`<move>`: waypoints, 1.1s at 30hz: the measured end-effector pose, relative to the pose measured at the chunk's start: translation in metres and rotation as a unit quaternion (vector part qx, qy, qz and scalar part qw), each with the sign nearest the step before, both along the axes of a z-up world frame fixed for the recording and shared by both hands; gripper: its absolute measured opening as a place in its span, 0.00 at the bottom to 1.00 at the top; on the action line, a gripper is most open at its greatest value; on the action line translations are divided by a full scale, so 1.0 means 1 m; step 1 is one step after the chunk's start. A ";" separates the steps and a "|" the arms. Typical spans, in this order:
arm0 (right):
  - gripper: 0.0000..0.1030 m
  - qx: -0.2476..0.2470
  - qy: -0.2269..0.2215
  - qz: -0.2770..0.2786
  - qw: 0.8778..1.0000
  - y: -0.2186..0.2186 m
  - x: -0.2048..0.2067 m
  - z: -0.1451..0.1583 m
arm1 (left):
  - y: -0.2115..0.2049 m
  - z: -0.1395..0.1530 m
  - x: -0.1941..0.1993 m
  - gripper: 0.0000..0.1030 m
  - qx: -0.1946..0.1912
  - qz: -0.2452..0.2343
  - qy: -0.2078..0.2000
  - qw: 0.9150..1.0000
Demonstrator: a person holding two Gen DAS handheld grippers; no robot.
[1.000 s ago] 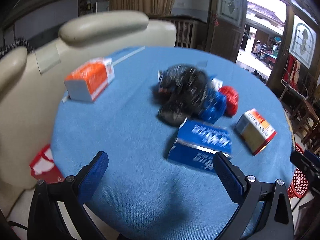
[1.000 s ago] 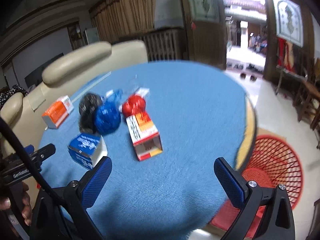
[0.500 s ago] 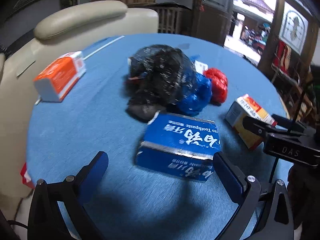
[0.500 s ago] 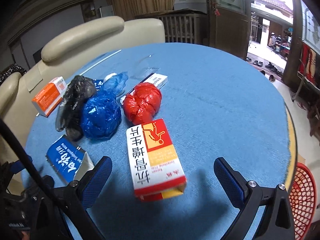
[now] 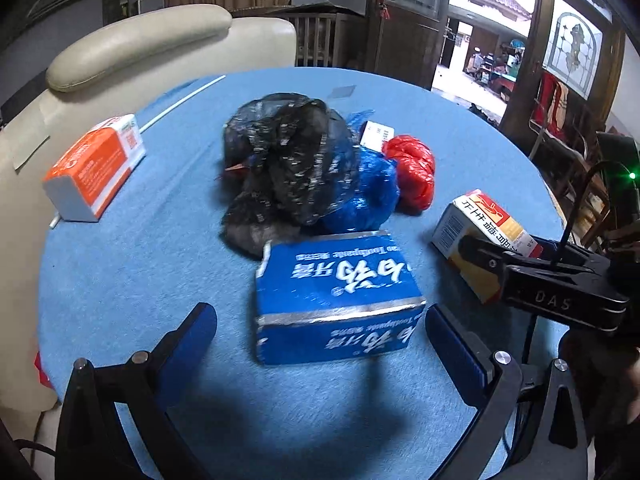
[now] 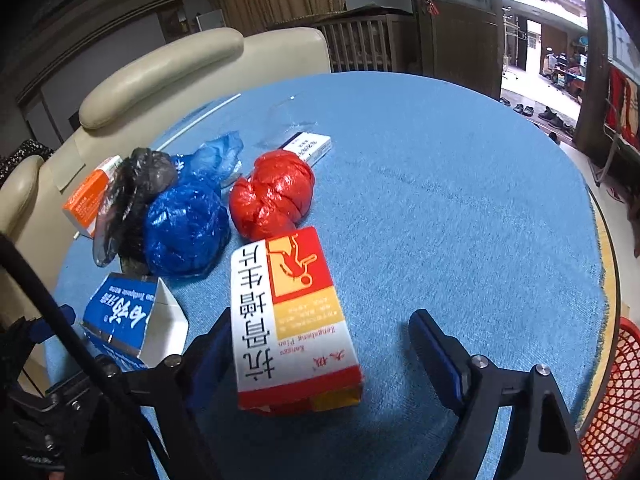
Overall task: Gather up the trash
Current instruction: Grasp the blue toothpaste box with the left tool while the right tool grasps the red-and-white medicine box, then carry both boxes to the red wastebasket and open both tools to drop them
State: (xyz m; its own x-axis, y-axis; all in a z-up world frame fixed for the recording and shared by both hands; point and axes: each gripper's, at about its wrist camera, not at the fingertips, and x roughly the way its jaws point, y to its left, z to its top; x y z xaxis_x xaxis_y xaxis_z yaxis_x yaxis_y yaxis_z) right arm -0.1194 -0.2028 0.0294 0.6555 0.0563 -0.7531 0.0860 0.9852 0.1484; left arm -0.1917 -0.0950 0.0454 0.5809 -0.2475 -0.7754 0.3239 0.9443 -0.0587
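Observation:
A blue toothpaste box (image 5: 336, 292) lies on the blue round table (image 5: 120, 280), between the wide-apart fingers of my left gripper (image 5: 320, 320), which is open and does not touch it. A red, yellow and white medicine box (image 6: 292, 320) lies between the fingers of my right gripper (image 6: 320, 332). Its jaws are closing: the left finger is at the box's side, while the right finger (image 6: 428, 332) still stands apart from it. In the left wrist view the right gripper (image 5: 540, 280) reaches over that same box (image 5: 480, 224).
Behind the boxes sit a black bag (image 5: 288, 168), a blue bag (image 6: 184, 228) and a red bag (image 6: 272, 196). Also there are a small white box (image 6: 308, 146) and an orange box (image 5: 96, 164) at the left. A cream sofa (image 5: 140, 52) borders the table. A red mesh basket (image 6: 616, 400) stands below its right edge.
Both grippers have come forward and down onto the table. The left now straddles the blue box and the right straddles the red and yellow box. The right jaws have narrowed.

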 end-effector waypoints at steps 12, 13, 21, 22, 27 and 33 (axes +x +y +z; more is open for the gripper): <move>0.49 0.012 0.006 0.009 1.000 -0.005 0.015 -0.008 | -0.010 -0.023 0.018 0.88 -0.005 0.007 0.039 0.999; 0.49 0.011 0.006 0.009 1.000 -0.005 0.016 -0.008 | -0.009 -0.021 0.018 0.88 -0.008 0.004 0.036 0.999; 0.49 0.016 -0.011 -0.005 1.000 -0.004 0.000 0.004 | 0.002 0.005 0.002 0.88 -0.016 -0.001 0.002 1.000; 0.49 0.016 -0.014 -0.009 1.000 -0.005 -0.005 0.007 | 0.002 0.008 0.000 0.88 -0.018 -0.001 -0.001 1.000; 0.49 0.018 -0.033 -0.039 0.999 -0.017 -0.033 0.020 | -0.007 0.027 -0.013 0.88 -0.029 -0.019 -0.018 0.999; 0.49 0.009 -0.052 -0.093 0.994 -0.044 -0.079 0.037 | -0.036 0.039 -0.021 0.88 -0.030 -0.067 -0.032 0.997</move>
State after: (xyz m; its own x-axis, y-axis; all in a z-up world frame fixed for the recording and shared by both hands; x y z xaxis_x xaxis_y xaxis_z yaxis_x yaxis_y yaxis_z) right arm -0.1983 -0.2464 0.0663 0.7296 -0.0595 -0.6813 0.2492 0.9508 0.1839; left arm -0.2132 -0.1314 0.0843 0.5871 -0.3712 -0.7194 0.4512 0.8879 -0.0899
